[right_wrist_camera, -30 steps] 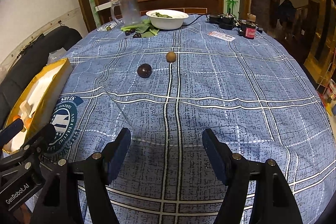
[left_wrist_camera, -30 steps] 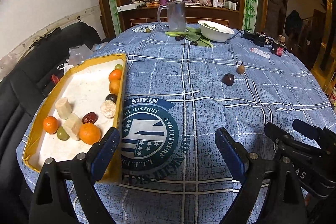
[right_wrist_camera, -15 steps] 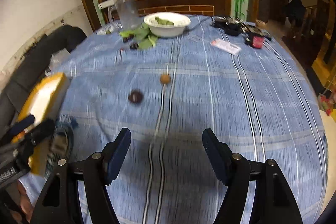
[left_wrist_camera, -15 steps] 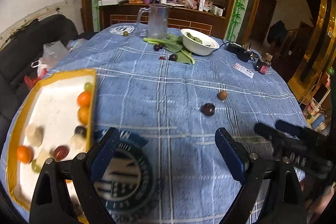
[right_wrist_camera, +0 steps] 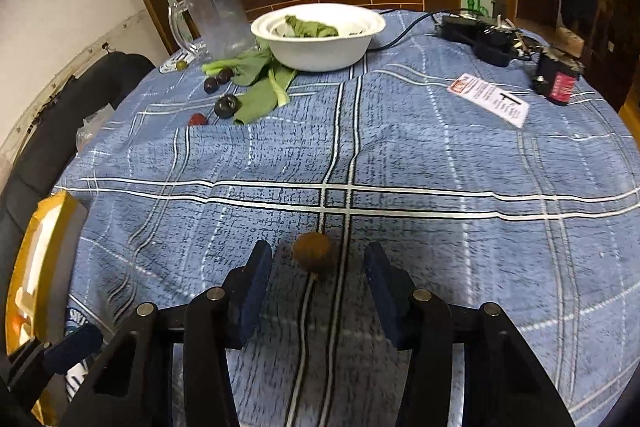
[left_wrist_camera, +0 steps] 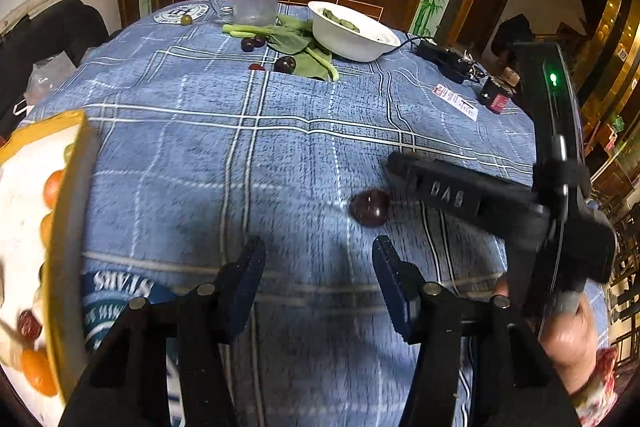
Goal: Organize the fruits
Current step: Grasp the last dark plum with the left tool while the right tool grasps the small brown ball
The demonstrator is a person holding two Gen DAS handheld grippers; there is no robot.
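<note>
Both hand-held grippers had advanced across the surface (right_wrist_camera: 440, 155), jaws just narrowing. The right hand-held gripper (right_wrist_camera: 316, 281), low in the frame, stood apart around a brown fruit (right_wrist_camera: 313, 253), untouched. The left hand-held gripper (left_wrist_camera: 318, 281), apart and empty, sat just below a dark plum (left_wrist_camera: 370, 207). A yellow tray (left_wrist_camera: 66, 227) of fruit lay at left.

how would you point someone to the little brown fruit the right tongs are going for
Start at the white bowl at the far side of the blue plaid tablecloth and come straight toward the camera past the crossing of dark double stripes. There a small round brown fruit lies alone, just ahead of the right tongs. It is dull tan and rough, unlike the glossy dark plums near the greens.
</note>
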